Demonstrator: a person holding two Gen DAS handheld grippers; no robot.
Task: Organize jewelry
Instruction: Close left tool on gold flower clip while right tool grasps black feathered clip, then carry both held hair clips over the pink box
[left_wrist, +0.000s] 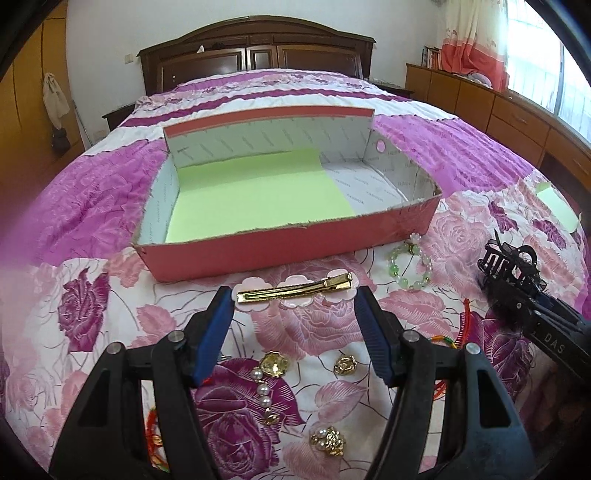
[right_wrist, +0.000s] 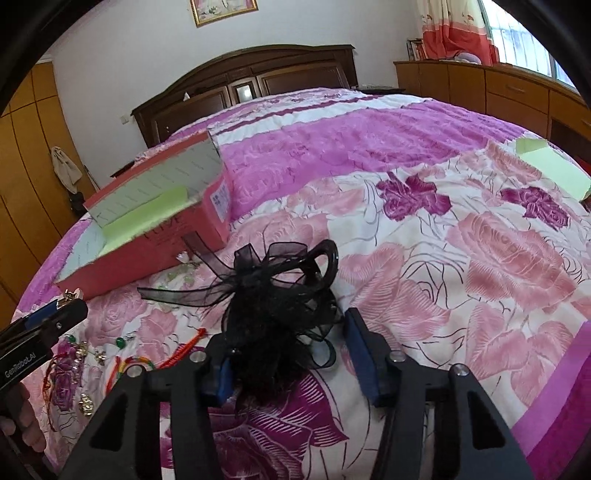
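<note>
A red open box (left_wrist: 295, 243) lined with green paper lies on the bed; it also shows in the right wrist view (right_wrist: 155, 254). My left gripper (left_wrist: 295, 299) is open, its tips on either side of a gold hair clip with pink flowers (left_wrist: 295, 290) in front of the box. My right gripper (right_wrist: 286, 328) is open around a black claw clip with mesh ribbon (right_wrist: 280, 291), which lies between its fingers; the same clip shows at the right of the left wrist view (left_wrist: 511, 264). A green bead bracelet (left_wrist: 410, 264) lies by the box's right corner.
Gold and pearl earrings (left_wrist: 273, 363), a gold brooch (left_wrist: 328, 441) and red cords (right_wrist: 184, 349) lie scattered on the floral bedspread. A loose green paper sheet (right_wrist: 554, 168) lies at the far right. The headboard (left_wrist: 255, 51) and wooden cabinets (left_wrist: 498, 107) stand beyond.
</note>
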